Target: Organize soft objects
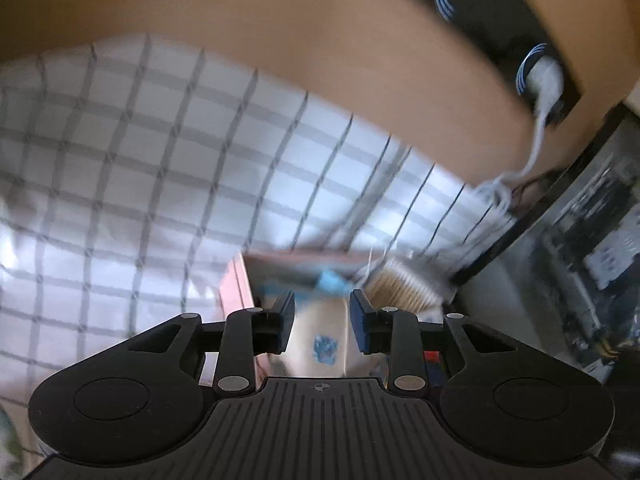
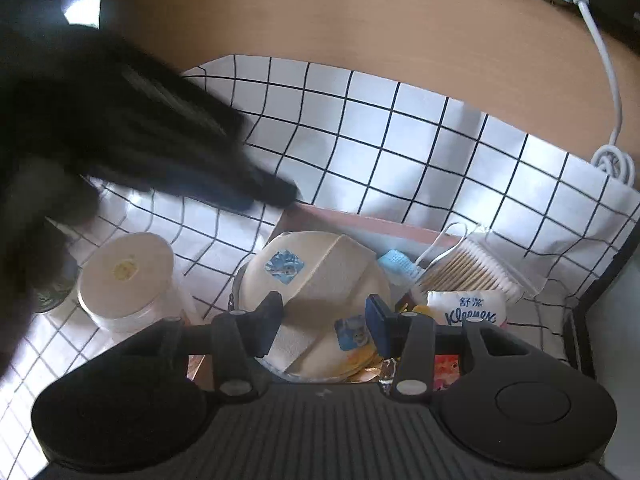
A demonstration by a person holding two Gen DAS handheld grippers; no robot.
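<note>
A beige tissue pack (image 2: pixel 316 276) with blue stickers stands in a pink box (image 2: pixel 360 222). My right gripper (image 2: pixel 324 312) is shut on this pack, and its pads dent the soft wrapper on both sides. In the left wrist view, which is blurred, the same beige pack (image 1: pixel 320 336) shows between the half-spread fingers of my left gripper (image 1: pixel 322 314). In the right wrist view the left gripper (image 2: pixel 276 196) is a black smear over the box's far left corner, apart from the pack. A white Kleenex pack (image 2: pixel 468 312) lies at the right of the box.
Cotton swabs (image 2: pixel 472 272) and a blue item (image 2: pixel 396 264) share the box. A round lidded jar (image 2: pixel 128 276) stands left of it on the checked cloth (image 2: pixel 400 140). A white cable (image 2: pixel 612 100) trails over the wooden table (image 2: pixel 360 20) at the right.
</note>
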